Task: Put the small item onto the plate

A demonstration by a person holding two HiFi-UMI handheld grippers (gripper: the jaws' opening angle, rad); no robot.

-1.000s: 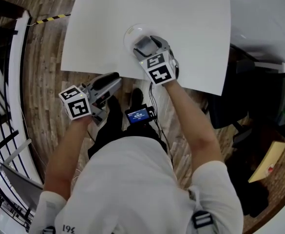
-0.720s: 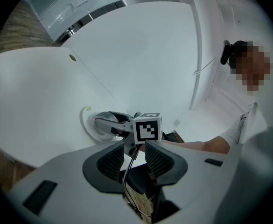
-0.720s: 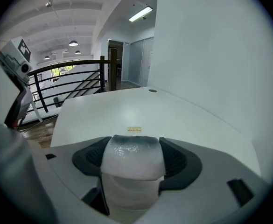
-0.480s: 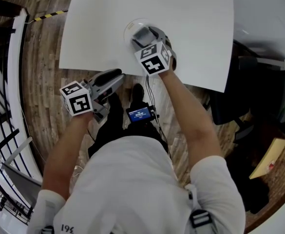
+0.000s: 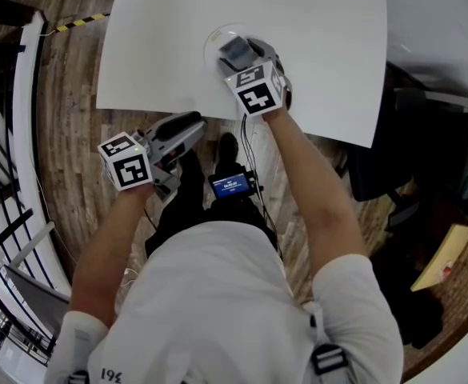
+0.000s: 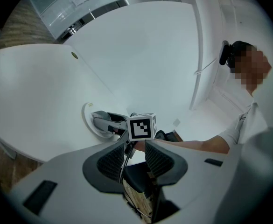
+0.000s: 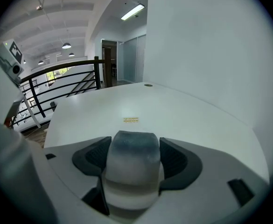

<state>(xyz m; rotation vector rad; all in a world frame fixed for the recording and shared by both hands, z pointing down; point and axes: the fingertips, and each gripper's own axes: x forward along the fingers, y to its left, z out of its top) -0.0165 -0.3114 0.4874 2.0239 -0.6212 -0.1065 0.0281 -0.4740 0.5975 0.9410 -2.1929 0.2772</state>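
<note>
A: What has the right gripper (image 7: 134, 155) got?

B: Its jaws are closed on the item (image 7: 130, 176), a grey, rounded piece that fills the gap between them. Both pads press against its sides.

A: And where is that over the table (image 5: 314, 46)?

B: In the head view the item sits at the gripper's tip, right over the plate (image 5: 210, 48). The plate lies by the table's near edge, a little left of its middle. Only its left rim shows past the gripper. Whether the item touches the plate I cannot tell.

A: The left gripper (image 6: 136, 155)?

B: Its jaws stand a narrow way apart and hold nothing. Through the gap only a cable (image 6: 123, 164) beyond them shows. The gripper hangs off the table, near and left of the plate, over the wooden floor (image 5: 74, 134), well apart from the right gripper.

A: Does its view show the plate?

B: Yes. The white plate lies on the table with the right gripper reaching over it from the right, its marker cube (image 6: 141, 127) toward the camera.

A: Anything else on the table?

B: In the right gripper view, a small yellow label (image 7: 130, 120) lies just beyond the item, and a small dark round spot (image 7: 148, 85) sits farther off. A black railing (image 7: 66, 78) runs beyond the table's left side.
</note>
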